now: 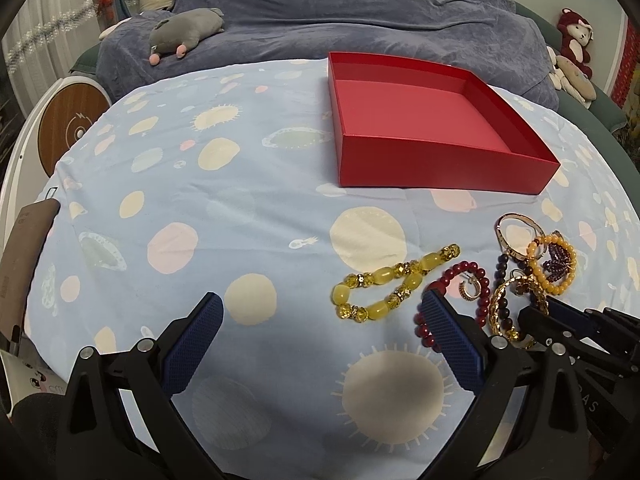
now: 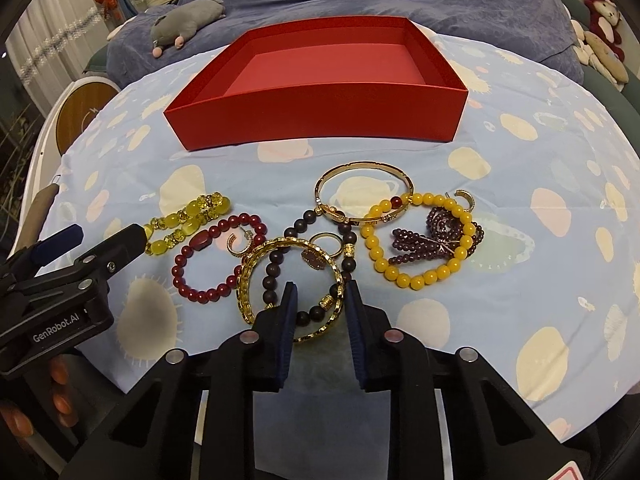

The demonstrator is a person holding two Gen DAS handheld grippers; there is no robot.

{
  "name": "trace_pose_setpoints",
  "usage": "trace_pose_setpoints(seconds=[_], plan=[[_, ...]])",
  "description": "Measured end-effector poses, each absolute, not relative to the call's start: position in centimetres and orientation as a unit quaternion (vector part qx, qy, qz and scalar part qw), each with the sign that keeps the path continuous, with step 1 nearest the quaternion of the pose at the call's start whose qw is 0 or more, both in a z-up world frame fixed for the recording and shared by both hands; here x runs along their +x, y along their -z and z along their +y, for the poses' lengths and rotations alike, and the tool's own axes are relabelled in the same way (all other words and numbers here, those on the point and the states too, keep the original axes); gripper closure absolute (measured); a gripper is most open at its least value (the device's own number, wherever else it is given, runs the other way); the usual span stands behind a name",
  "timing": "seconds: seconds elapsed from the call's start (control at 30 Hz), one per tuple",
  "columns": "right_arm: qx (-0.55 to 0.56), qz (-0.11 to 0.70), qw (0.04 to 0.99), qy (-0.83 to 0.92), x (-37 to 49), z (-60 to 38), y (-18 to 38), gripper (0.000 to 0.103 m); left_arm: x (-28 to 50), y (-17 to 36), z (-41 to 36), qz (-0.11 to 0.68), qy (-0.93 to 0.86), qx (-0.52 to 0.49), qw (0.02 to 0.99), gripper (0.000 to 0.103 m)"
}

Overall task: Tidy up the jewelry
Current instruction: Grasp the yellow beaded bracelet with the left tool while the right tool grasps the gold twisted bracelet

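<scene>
An empty red box point(image 2: 320, 100) stands at the back of the table, also in the left wrist view point(image 1: 432, 152). Jewelry lies in front of it: a yellow crystal bracelet point(image 2: 188, 220) point(image 1: 392, 284), a dark red bead bracelet point(image 2: 216, 260) point(image 1: 472, 280), a gold chain bangle point(image 2: 256, 276), a dark bead bracelet point(image 2: 304, 224), a thin gold bangle point(image 2: 360, 172), an orange bead bracelet point(image 2: 420, 276) and a purple bead piece point(image 2: 432, 240). My right gripper point(image 2: 320, 292) is partly open, its fingers either side of the gold chain bangle and dark beads. My left gripper point(image 1: 320, 312) is open and empty, beside the yellow bracelet.
The table carries a light blue cloth with planet prints point(image 1: 240, 200). Behind it is a sofa under a grey-blue cover point(image 1: 360, 8) with a grey plush toy point(image 1: 184, 32). A round wooden-topped device point(image 1: 72, 128) stands at the left edge.
</scene>
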State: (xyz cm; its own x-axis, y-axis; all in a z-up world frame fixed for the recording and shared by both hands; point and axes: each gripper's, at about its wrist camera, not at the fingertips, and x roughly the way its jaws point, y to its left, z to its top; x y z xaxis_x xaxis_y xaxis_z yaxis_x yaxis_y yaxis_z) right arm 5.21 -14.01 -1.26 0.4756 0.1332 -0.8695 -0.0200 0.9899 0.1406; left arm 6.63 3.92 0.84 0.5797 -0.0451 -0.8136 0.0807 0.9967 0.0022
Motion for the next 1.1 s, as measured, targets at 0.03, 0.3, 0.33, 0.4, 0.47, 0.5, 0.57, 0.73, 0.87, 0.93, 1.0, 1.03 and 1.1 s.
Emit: trace_pose_setpoints(seconds=[0.03,0.3,0.33,0.4,0.47,0.5,0.57,0.73,0.87,0.93,1.0,1.03,1.1], plan=[[0.058,0.509,0.857,-0.045,5.2,-14.2,1.2,0.086,6.9,-0.8,3.8,0.458,0.037,0.020,0.888,0.008],[0.062,0.503,0.861,-0.048,4.8,-15.2,0.6,0.098,9.2,-0.2,1.9,0.468,0.071,0.032,0.880,0.009],[0.060,0.502,0.861,-0.051,4.7,-15.1,0.4,0.098,9.4,-0.1,1.6,0.469,0.077,0.033,0.879,0.009],[0.056,0.501,0.862,-0.054,4.6,-15.1,0.2,0.098,9.7,0.3,0.9,0.474,0.088,0.040,0.875,0.014],[0.055,0.500,0.862,-0.056,4.5,-15.0,0.1,0.098,10.1,1.0,0.4,0.485,0.099,0.044,0.868,0.023],[0.056,0.500,0.862,-0.056,4.5,-15.1,0.1,0.098,10.2,1.3,0.2,0.491,0.103,0.044,0.864,0.025],[0.063,0.502,0.861,-0.054,4.5,-15.4,0.2,0.098,10.5,1.2,0.2,0.489,0.104,0.036,0.865,0.029],[0.074,0.504,0.859,-0.047,4.2,-16.1,0.1,0.098,11.0,1.1,0.1,0.493,0.121,0.019,0.861,0.058],[0.080,0.504,0.859,-0.043,4.0,-16.6,0.1,0.098,10.8,0.9,0.0,0.494,0.136,0.014,0.859,0.081],[0.084,0.504,0.859,-0.042,3.8,-16.8,0.0,0.098,10.6,0.6,0.2,0.492,0.135,0.007,0.860,0.087],[0.088,0.503,0.859,-0.040,3.7,-17.1,-0.1,0.098,10.4,0.3,0.5,0.492,0.136,0.002,0.860,0.101],[0.089,0.502,0.859,-0.041,3.6,-17.2,-0.2,0.098,10.4,0.2,0.7,0.494,0.138,-0.003,0.858,0.102],[0.091,0.500,0.860,-0.040,3.4,-17.3,-0.4,0.098,9.9,-0.2,0.9,0.491,0.138,-0.013,0.860,0.103]])
